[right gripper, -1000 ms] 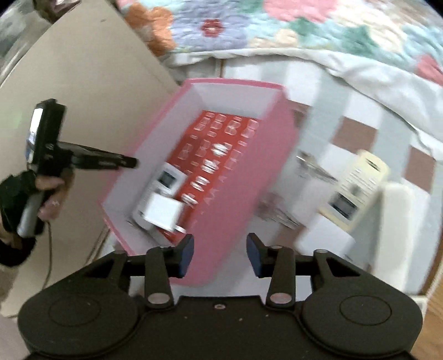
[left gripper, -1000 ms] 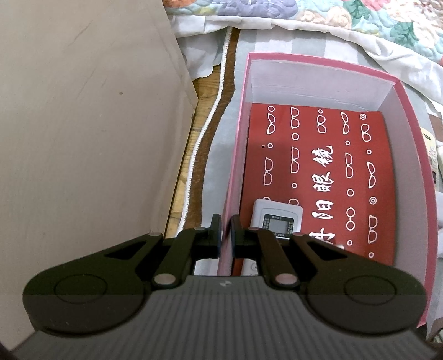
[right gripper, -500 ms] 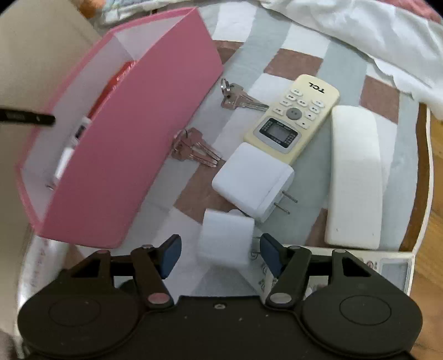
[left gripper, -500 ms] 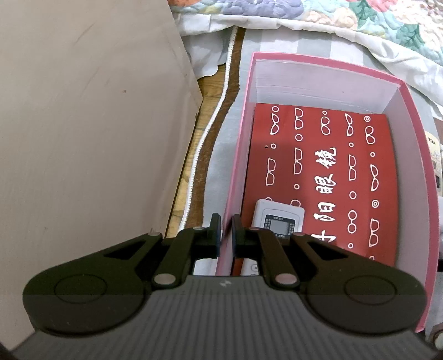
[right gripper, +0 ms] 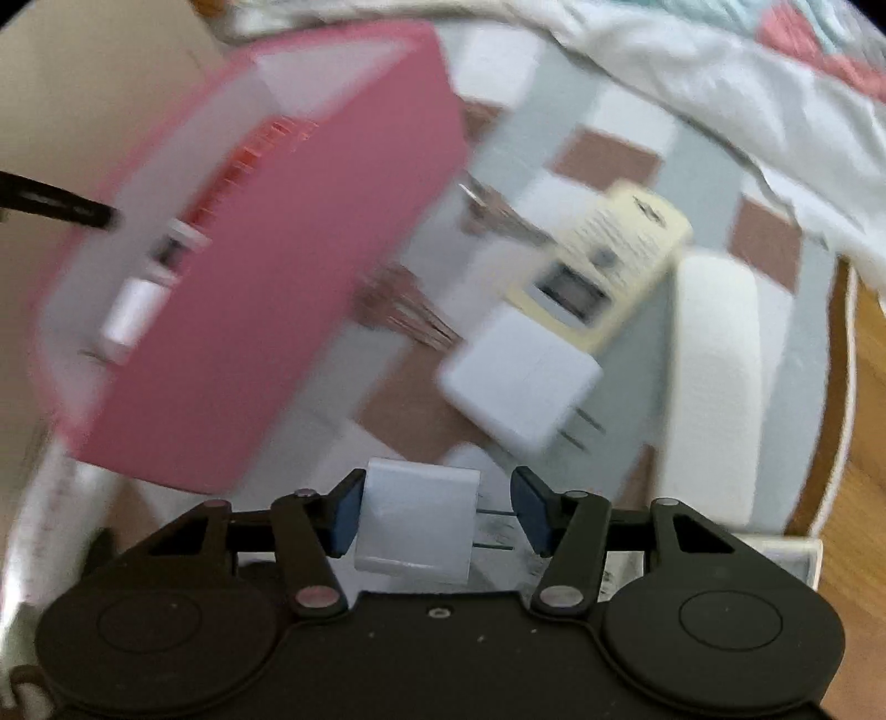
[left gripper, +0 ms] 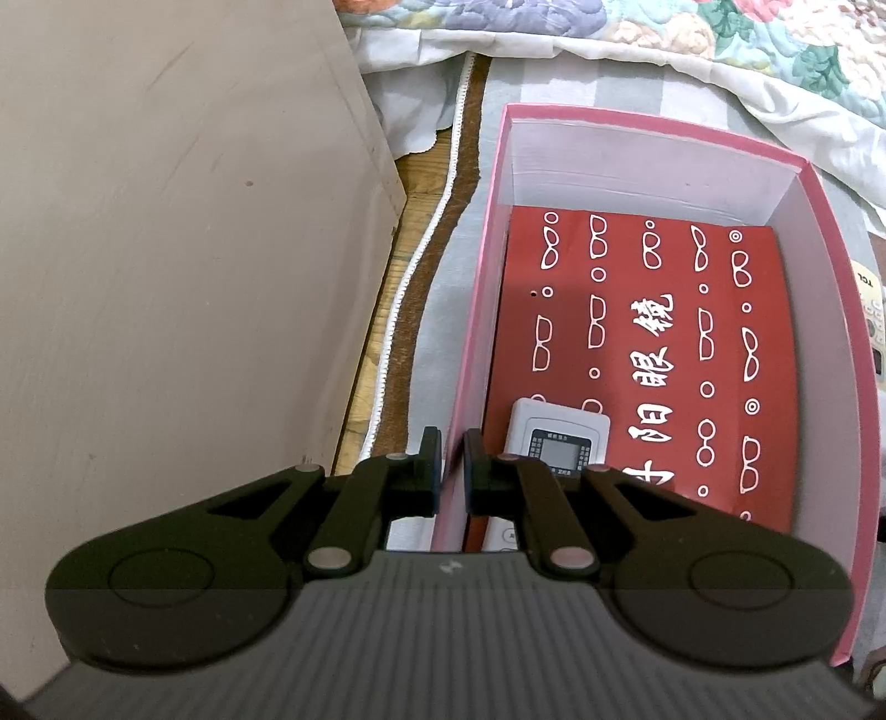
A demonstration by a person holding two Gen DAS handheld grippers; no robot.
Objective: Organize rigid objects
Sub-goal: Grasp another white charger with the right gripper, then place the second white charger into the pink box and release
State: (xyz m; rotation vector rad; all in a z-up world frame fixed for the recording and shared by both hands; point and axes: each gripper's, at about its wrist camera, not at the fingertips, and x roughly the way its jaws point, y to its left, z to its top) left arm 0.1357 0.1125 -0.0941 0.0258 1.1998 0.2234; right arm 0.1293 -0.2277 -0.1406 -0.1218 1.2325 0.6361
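A pink box [left gripper: 653, 124] stands open on the checked cloth, with a red printed glasses case [left gripper: 664, 360] and a small white remote [left gripper: 559, 437] inside. My left gripper [left gripper: 453, 465] is shut on the box's left wall. In the blurred right wrist view, the box [right gripper: 266, 310] is at the left. My right gripper [right gripper: 434, 515] is low over a small white plug charger [right gripper: 415, 520]. Its jaws are closing with the charger between them. The left pad is at the charger's side. The right pad is by the prongs, clear of the body.
Right of the box lie a bigger white charger [right gripper: 520, 387], a cream remote [right gripper: 598, 260], two sets of keys [right gripper: 410, 315], and a long white case [right gripper: 714, 387]. A beige panel [left gripper: 166, 277] stands left of the box. A quilt [left gripper: 720, 33] borders the far side.
The right gripper swung from the box to the loose items and sank over the small white charger, which now sits between its jaws. The left gripper kept its hold on the box wall.
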